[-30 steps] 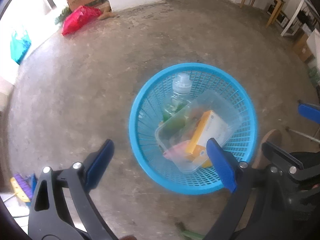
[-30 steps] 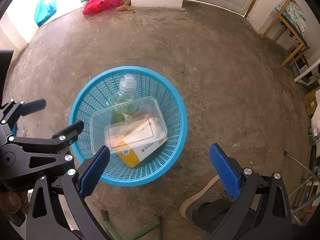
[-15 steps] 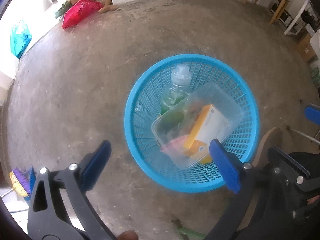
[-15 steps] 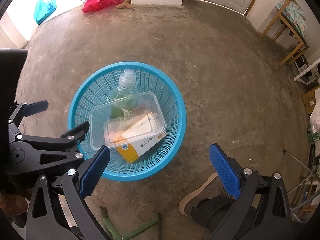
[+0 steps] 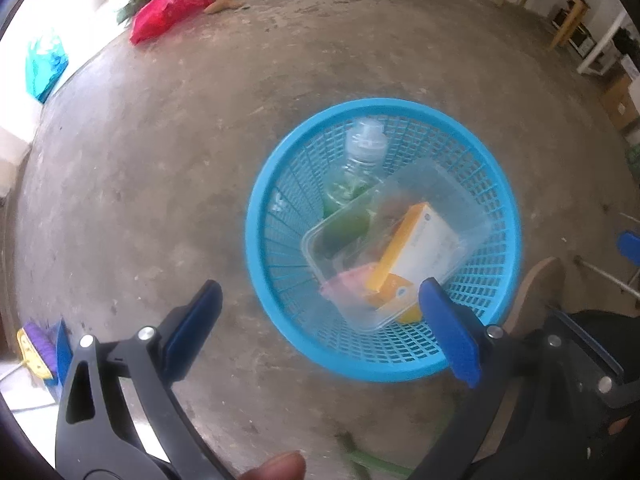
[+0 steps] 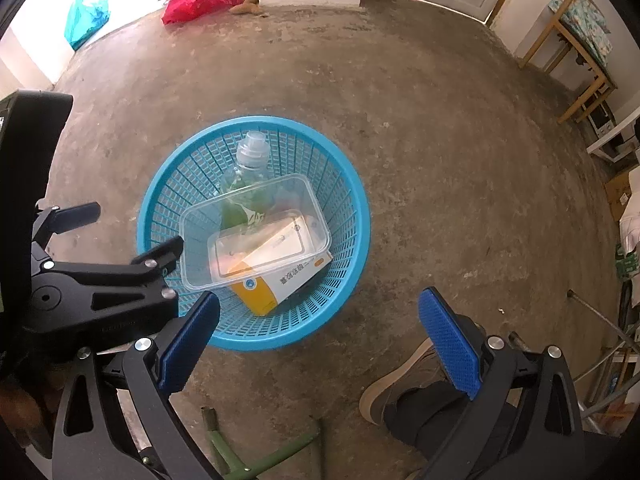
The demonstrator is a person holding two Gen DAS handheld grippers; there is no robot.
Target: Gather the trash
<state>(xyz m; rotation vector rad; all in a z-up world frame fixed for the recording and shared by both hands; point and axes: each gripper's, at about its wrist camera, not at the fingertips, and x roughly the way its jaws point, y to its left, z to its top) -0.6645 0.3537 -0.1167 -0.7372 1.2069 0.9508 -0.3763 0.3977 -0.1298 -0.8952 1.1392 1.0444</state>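
A round blue mesh basket [image 5: 272,292] [image 6: 352,208] stands on the concrete floor. Inside it lie a clear plastic bottle with green liquid [image 5: 356,172] [image 6: 248,176], a clear plastic food container [image 5: 432,188] [image 6: 280,192] and a yellow-and-white carton [image 5: 424,248] [image 6: 288,280]. My left gripper [image 5: 320,332] hovers above the basket's near rim, open, nothing between its blue pads. My right gripper [image 6: 320,340] is open over the floor just right of the basket, also holding nothing. In the right wrist view the left gripper [image 6: 120,236] reaches in from the left.
A red bag [image 5: 168,12] [image 6: 200,0] and a teal bag [image 5: 44,64] [image 6: 86,16] lie at the far left beside cardboard boxes. A wooden table [image 6: 576,40] stands at the right. A person's shoe [image 6: 404,384] rests near the basket. Green metal legs [image 6: 256,452] cross the bottom.
Both grippers have risen and drawn back a little from the basket, which looks smaller. Both stay open. The basket and its contents have not moved.
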